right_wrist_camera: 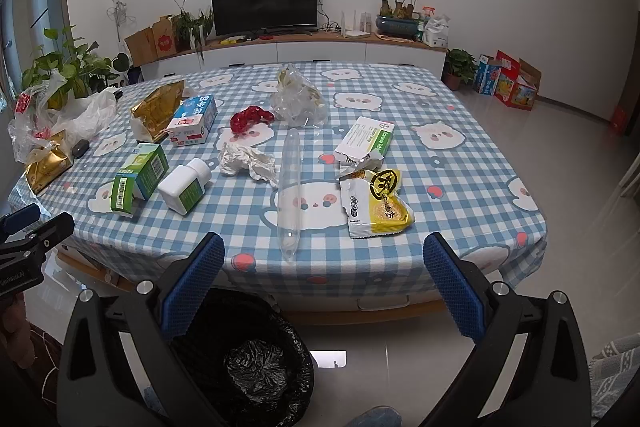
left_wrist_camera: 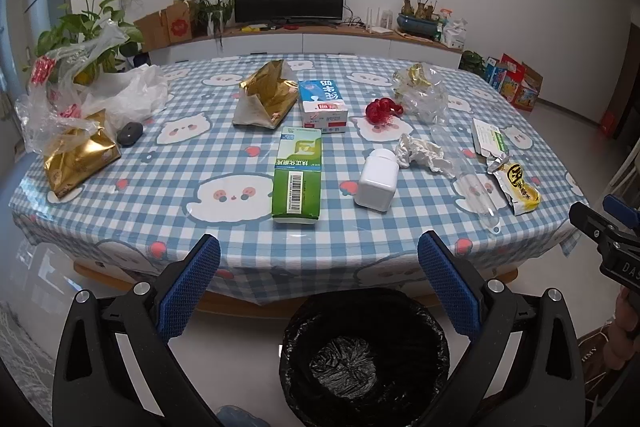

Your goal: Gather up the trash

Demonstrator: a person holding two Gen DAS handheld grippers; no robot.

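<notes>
Left wrist view shows me both grippers, left gripper [left_wrist_camera: 318, 281] and right gripper [right_wrist_camera: 324, 281], fingers apart and empty above the black-lined bin [left_wrist_camera: 364, 355], trash like the green medicine box [left_wrist_camera: 298, 175] on the counter [left_wrist_camera: 160, 163]; the clear tube [right_wrist_camera: 289, 187] could roll away if nudged.

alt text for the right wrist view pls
The open right gripper hovers, holding nothing, over a black-lined trash bin at the near edge of a checked table strewn with litter: a yellow snack wrapper, a clear plastic tube, crumpled paper and a white bottle.
</notes>
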